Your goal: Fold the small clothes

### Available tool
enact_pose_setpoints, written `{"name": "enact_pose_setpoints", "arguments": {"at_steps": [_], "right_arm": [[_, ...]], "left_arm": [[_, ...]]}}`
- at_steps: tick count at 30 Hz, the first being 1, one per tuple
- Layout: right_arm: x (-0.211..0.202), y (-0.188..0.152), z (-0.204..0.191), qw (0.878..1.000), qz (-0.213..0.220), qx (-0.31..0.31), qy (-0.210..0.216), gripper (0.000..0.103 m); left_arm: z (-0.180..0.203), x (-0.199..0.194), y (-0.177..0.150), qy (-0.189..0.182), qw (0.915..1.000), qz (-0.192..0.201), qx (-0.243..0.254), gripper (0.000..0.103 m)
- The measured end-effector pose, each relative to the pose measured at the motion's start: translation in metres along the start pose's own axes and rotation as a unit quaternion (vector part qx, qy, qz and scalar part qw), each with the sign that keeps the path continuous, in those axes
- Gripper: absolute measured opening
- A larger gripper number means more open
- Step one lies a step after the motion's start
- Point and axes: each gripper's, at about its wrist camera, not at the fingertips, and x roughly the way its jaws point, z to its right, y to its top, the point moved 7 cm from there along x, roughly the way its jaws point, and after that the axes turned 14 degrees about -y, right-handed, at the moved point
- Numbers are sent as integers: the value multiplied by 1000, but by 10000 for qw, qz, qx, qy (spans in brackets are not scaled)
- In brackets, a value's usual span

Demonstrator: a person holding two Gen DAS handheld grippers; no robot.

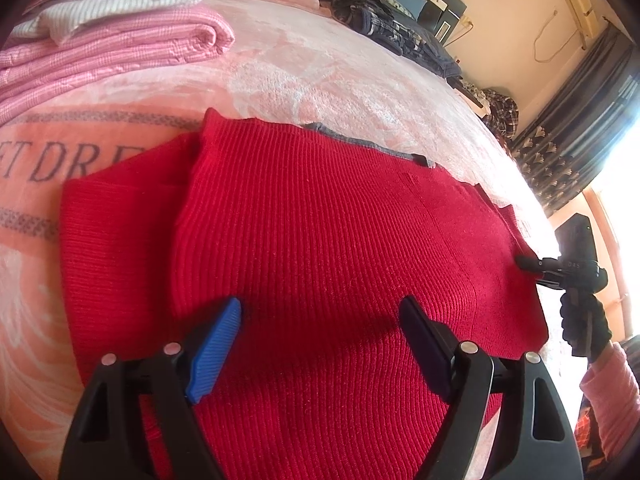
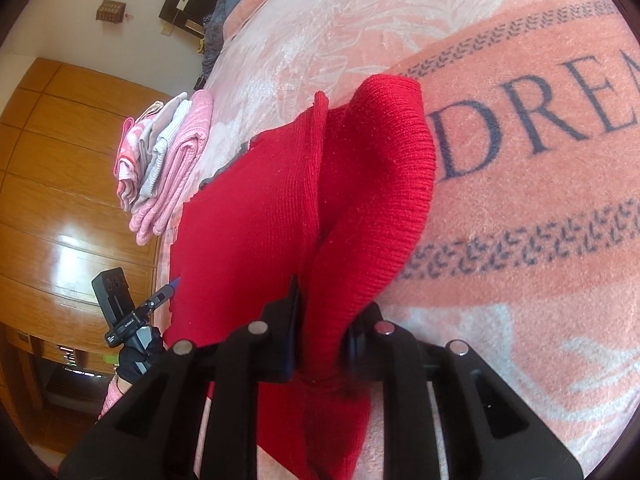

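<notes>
The right gripper [image 2: 320, 344] has its fingers clamped on the red sweater [image 1: 320, 220]; the left gripper [image 1: 320, 320], fingers apart, hovers over its middle.

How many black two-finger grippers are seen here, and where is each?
2. The left gripper is open over the red knitted sweater; the right gripper is shut on a fold at its edge. None seems hidden.

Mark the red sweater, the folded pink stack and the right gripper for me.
red sweater [image 1: 320, 216], left wrist view, on its ribbed middle panel.
folded pink stack [image 2: 176, 168], right wrist view, on its pink side layers.
right gripper [image 2: 332, 320], right wrist view, between its fingertips, on the pinched cloth.
</notes>
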Motion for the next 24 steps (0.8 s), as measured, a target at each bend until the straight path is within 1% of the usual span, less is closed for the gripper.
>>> {"name": "enact_pose_setpoints", "arguments": {"at_steps": [3,6,10,15,19,21,23,24], "right_arm": [[-19,3,-22,9999,110,-104,-7,16],[-32,10,-58,9990,155,-407,-86,16],[-26,18,-118,9953,36,-888,-379,16],[8,16,-202,9857,-215,-1584,-541,16],[46,8,-266,9730,-390,-2174,-667,16],[69,-2,-286,9655,-567,-2418,-786,16],[94,-14,-295,9568,-828,-2607,-987,17],[104,-21,-296,9531,-963,-2669,-1051,21]], "left_arm": [[0,-6,1,-123,9999,18,-82,81],[1,-16,1,-161,9999,35,-38,81],[0,-30,1,-315,9994,134,-78,81],[5,-47,2,-692,9971,284,-121,81],[9,-56,1,-1020,9940,360,-130,81],[10,-59,-1,-1135,9928,378,-103,81],[8,-61,-2,-1210,9918,394,-140,81],[6,-61,-2,-1253,9911,403,-183,81]]}}
